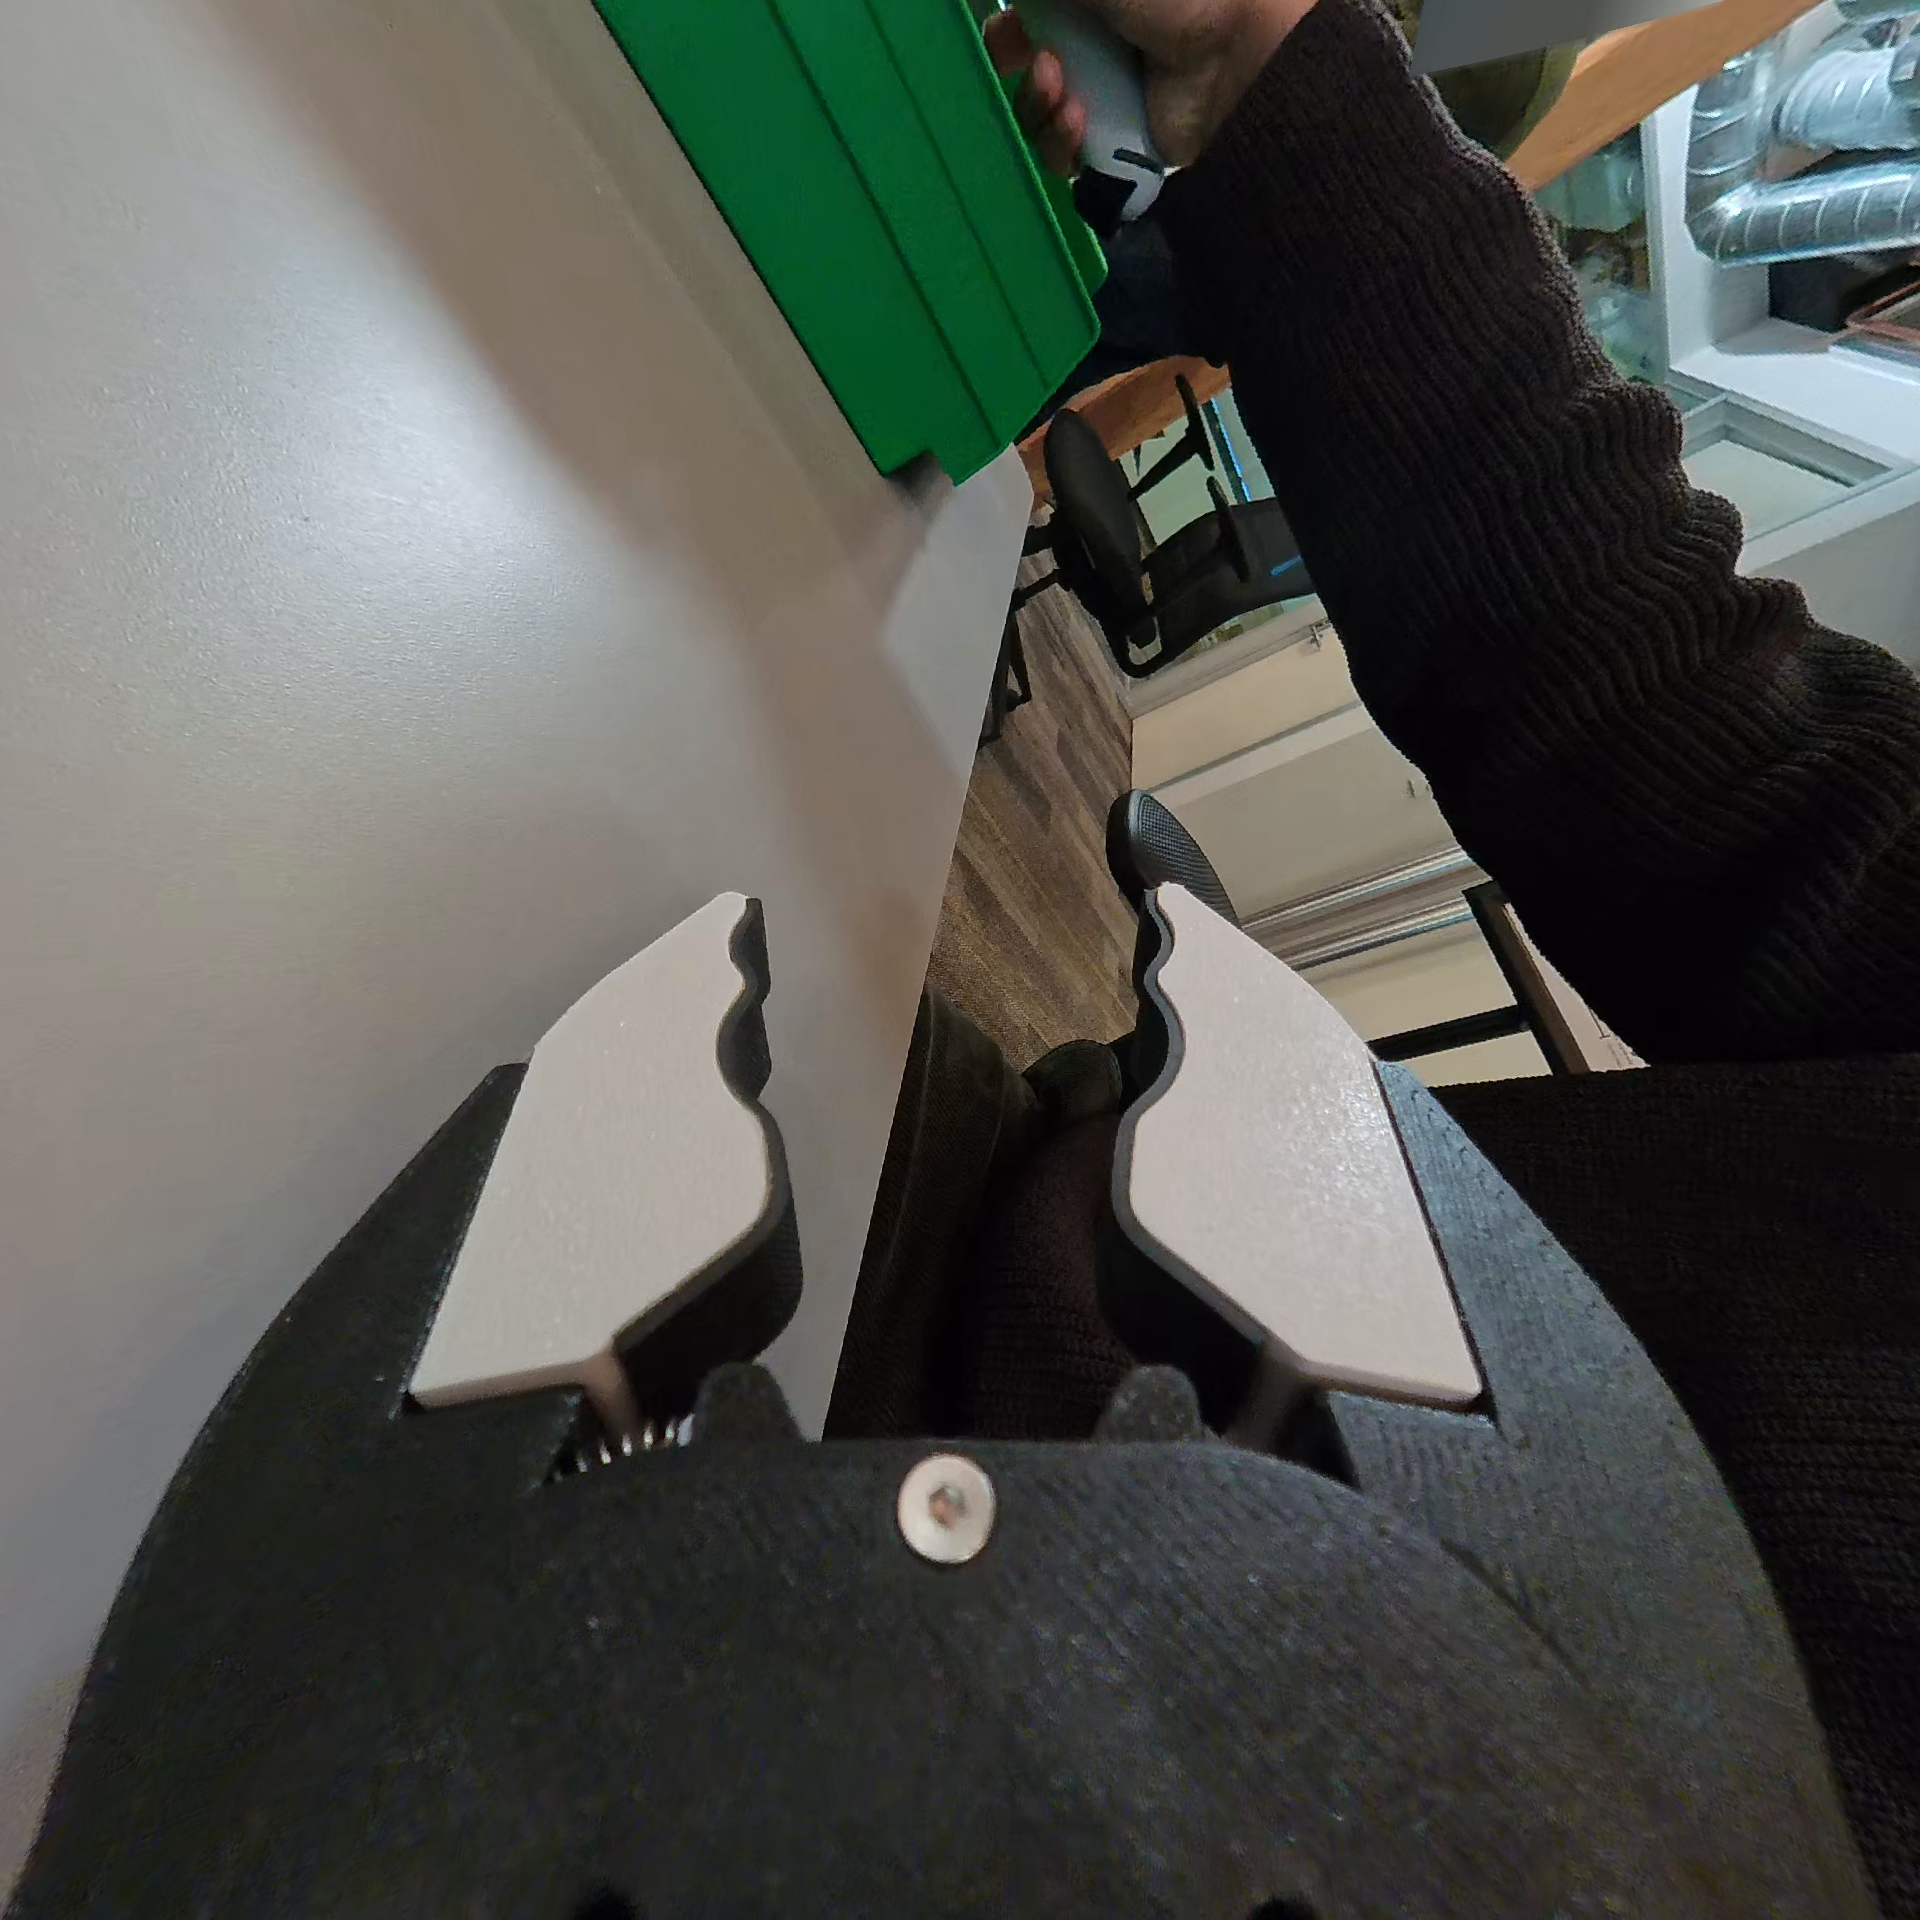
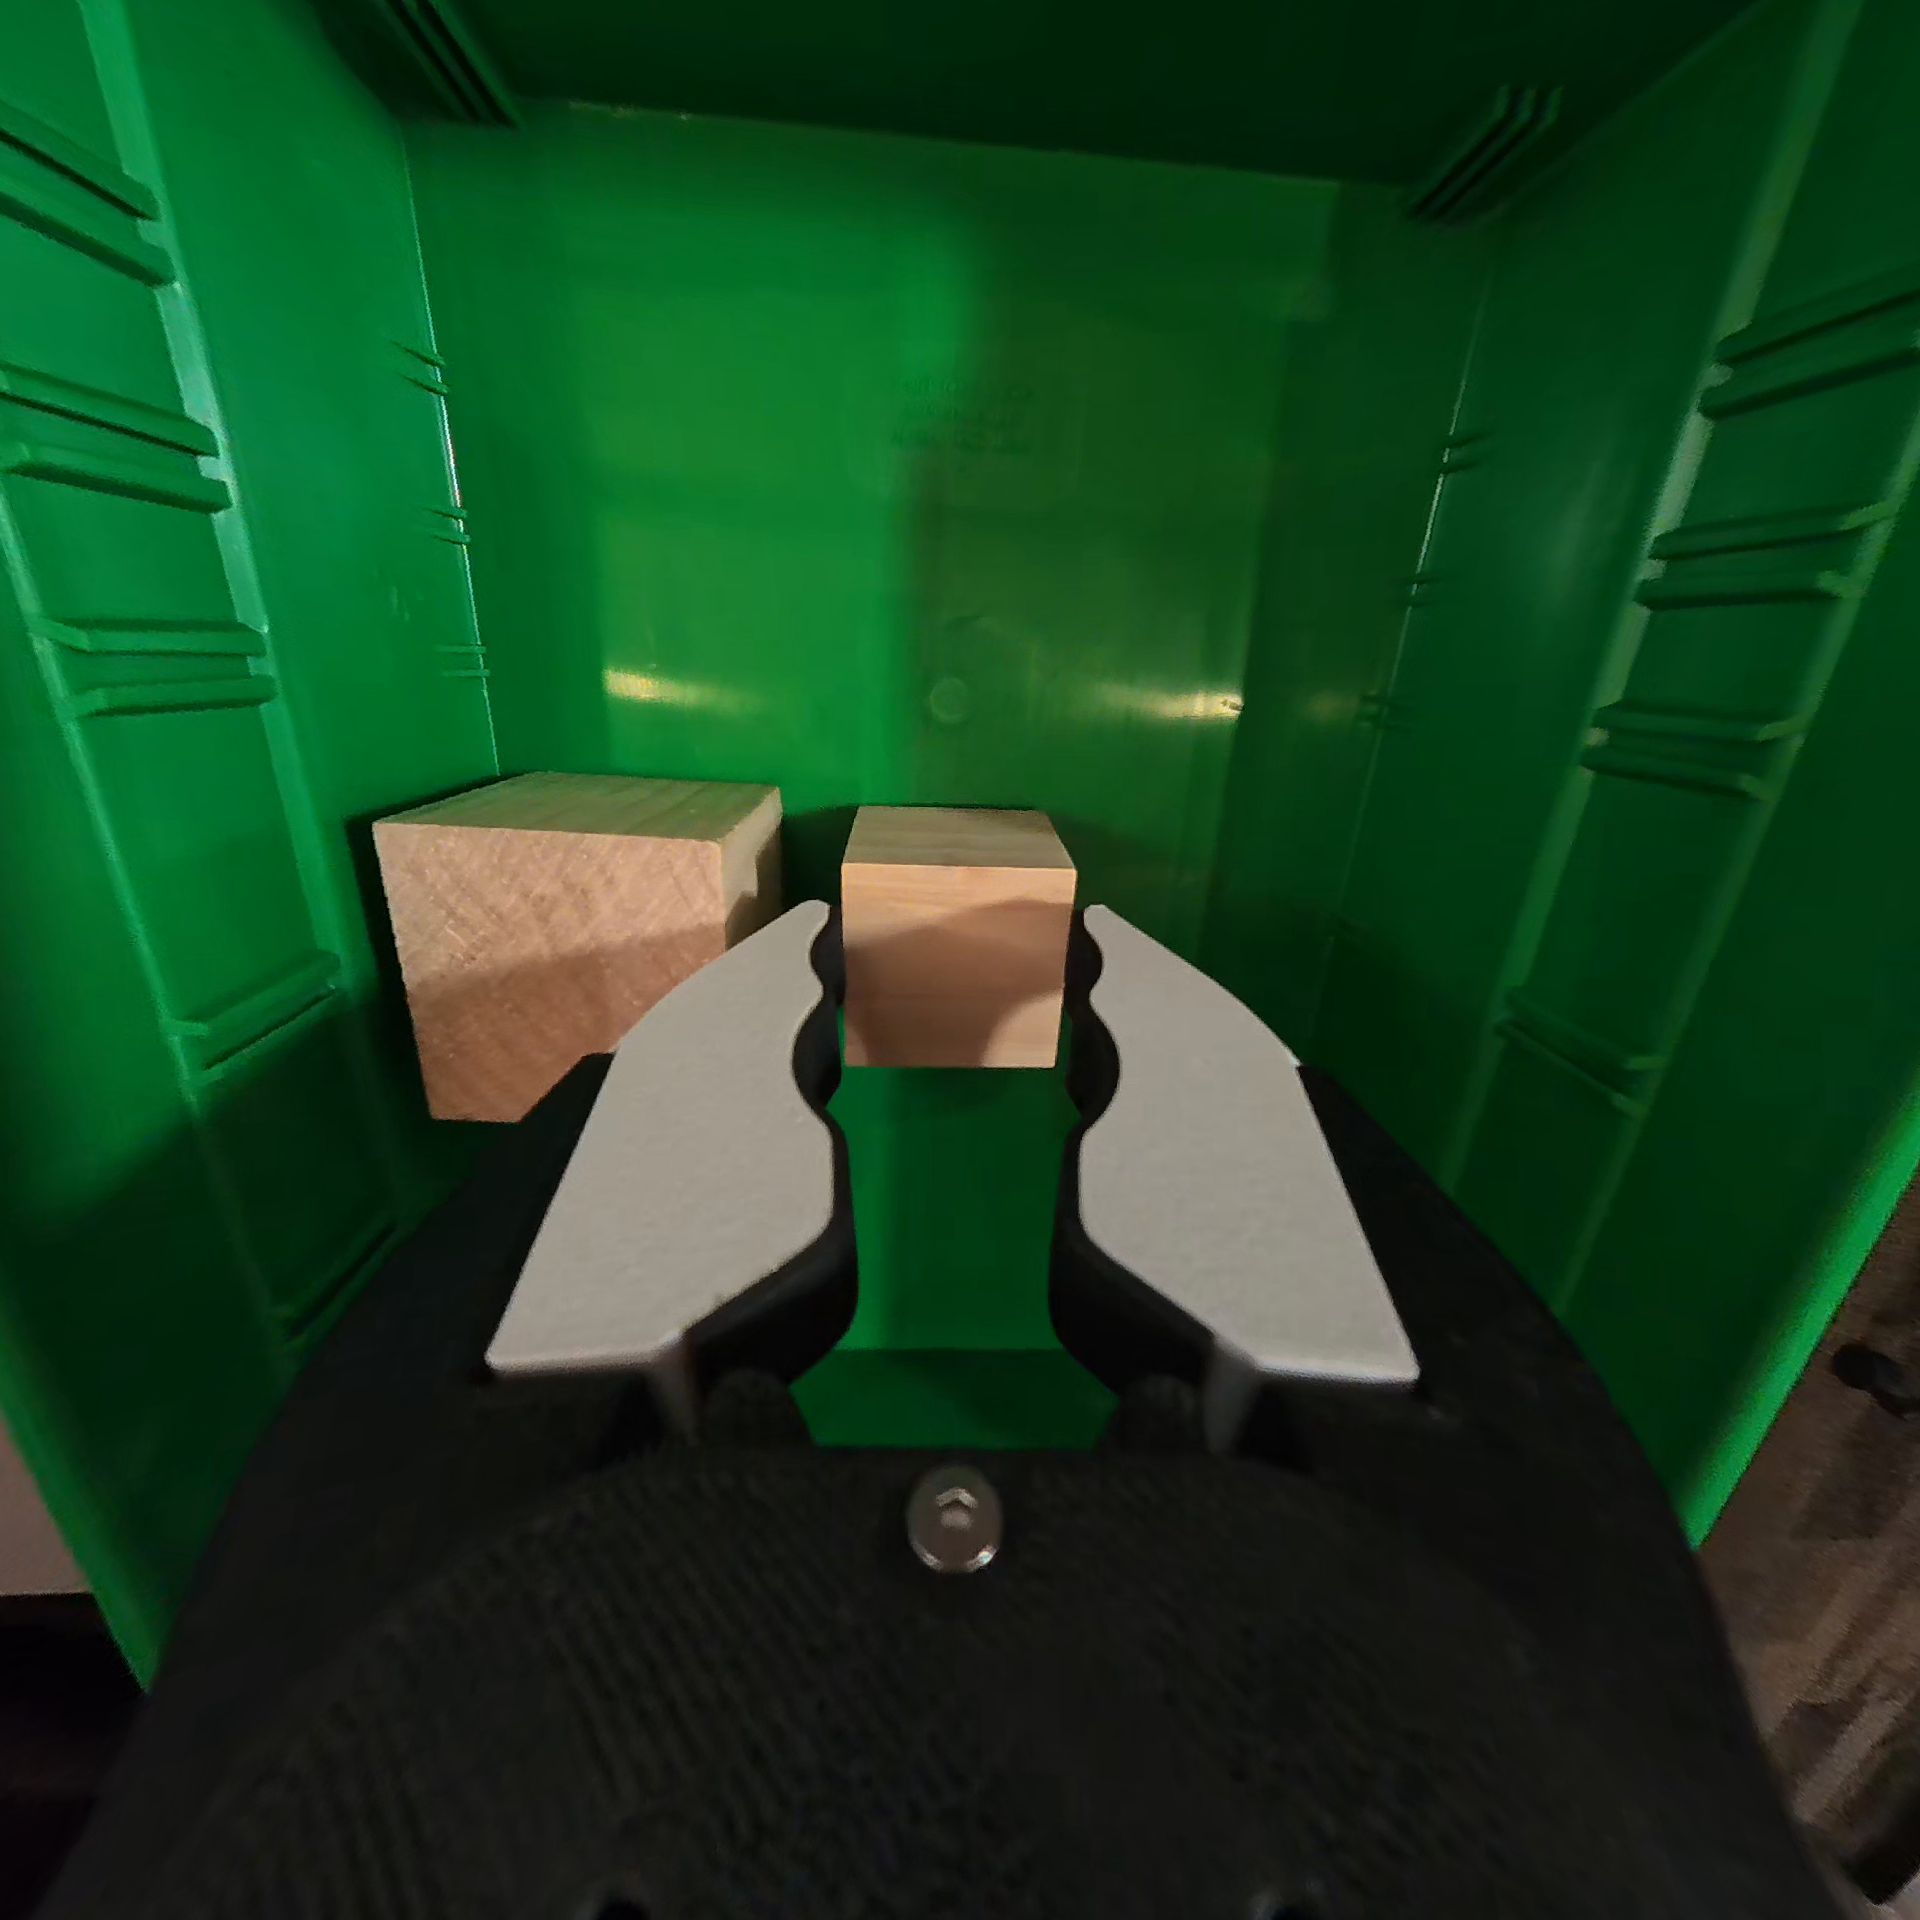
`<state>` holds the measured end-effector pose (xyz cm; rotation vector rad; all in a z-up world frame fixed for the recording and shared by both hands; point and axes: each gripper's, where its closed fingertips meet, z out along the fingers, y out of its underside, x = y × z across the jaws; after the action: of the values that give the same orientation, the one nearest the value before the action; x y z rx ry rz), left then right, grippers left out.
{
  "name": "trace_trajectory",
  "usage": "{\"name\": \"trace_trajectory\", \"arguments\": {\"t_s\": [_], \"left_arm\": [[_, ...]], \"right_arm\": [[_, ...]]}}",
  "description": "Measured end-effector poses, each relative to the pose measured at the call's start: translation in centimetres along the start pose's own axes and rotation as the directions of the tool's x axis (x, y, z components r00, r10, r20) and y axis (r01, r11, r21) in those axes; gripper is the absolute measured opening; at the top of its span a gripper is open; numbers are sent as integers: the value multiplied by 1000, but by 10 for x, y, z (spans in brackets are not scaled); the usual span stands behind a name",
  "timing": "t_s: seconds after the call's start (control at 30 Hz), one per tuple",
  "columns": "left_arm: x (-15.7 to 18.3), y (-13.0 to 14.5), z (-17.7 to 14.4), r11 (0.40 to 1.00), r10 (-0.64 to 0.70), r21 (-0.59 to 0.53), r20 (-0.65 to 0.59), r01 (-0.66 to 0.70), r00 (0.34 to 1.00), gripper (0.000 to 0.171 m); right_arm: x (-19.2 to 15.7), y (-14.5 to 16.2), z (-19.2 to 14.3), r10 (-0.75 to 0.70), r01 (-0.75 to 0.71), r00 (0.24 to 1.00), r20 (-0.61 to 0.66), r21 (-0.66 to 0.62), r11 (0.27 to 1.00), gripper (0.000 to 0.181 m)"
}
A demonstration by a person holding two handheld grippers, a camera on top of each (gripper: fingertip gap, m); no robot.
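Observation:
My right gripper [image 2: 954,925] reaches inside a green plastic bin [image 2: 935,468]. Its jaws are closed on the two sides of a small wooden cube [image 2: 956,977], with the pads touching it. A larger wooden block [image 2: 561,935] stands just left of the cube, against the bin's left wall. My left gripper [image 1: 956,914] is open and empty, hovering at the edge of a white table [image 1: 364,623]. In the left wrist view the green bin [image 1: 894,229] lies on the table farther off, and a hand [image 1: 1174,62] in a dark knit sleeve [image 1: 1507,520] holds the other gripper's handle at the bin's mouth.
The bin's ribbed side walls [image 2: 156,665] stand close on both sides of my right gripper. Beyond the table edge are a wood-pattern floor [image 1: 1039,831], black office chairs [image 1: 1143,540] and white shelving [image 1: 1766,312]. The person's dark clothing [image 1: 1714,1247] is right of my left gripper.

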<state>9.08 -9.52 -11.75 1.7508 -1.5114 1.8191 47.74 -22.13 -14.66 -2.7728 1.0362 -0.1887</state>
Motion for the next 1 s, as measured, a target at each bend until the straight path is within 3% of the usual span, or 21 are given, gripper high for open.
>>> {"name": "trace_trajectory", "arguments": {"t_s": [0.77, 1.0], "left_arm": [[0, 2, 1, 1000, 4, -11, 5, -4, 1000, 69], [0, 3, 2, 1000, 12, -17, 14, -12, 1000, 69]], "right_arm": [[7, -5, -23, 7, -7, 1000, 3, 30, 1000, 42], [3, -1, -11, 23, -24, 999, 47, 26, 999, 41]]}}
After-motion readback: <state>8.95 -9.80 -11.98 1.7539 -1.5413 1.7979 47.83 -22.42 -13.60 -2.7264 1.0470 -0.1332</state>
